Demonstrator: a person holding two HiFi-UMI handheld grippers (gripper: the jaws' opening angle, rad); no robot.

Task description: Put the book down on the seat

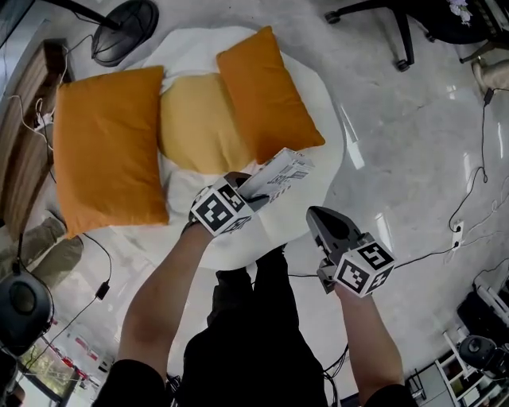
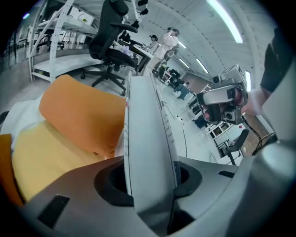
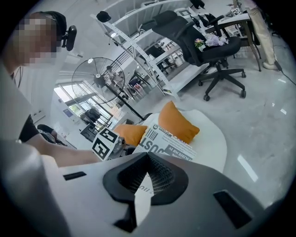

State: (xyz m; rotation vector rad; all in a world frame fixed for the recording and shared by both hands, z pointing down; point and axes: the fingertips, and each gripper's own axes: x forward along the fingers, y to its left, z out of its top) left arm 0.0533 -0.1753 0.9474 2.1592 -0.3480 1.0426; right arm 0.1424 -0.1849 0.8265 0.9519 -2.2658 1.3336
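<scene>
The book point(image 1: 280, 175), white with black newspaper-style print, hangs tilted above the front part of the round white seat point(image 1: 322, 99). My left gripper point(image 1: 248, 191) is shut on the book's near end. In the left gripper view the book point(image 2: 147, 134) stands edge-on between the pads, clamped on both sides. My right gripper point(image 1: 320, 215) hovers to the right of the book, off the seat's front edge and above the floor. Its jaws meet at a point with nothing between them. In the right gripper view the book point(image 3: 166, 144) shows just beyond the right gripper point(image 3: 147, 172).
Two orange cushions point(image 1: 107, 147) point(image 1: 266, 91) and a yellow one point(image 1: 195, 123) fill the back of the seat. A fan base point(image 1: 123, 32) stands behind it and an office chair base point(image 1: 382, 24) at back right. Cables and a power strip point(image 1: 457, 233) lie on the glossy floor.
</scene>
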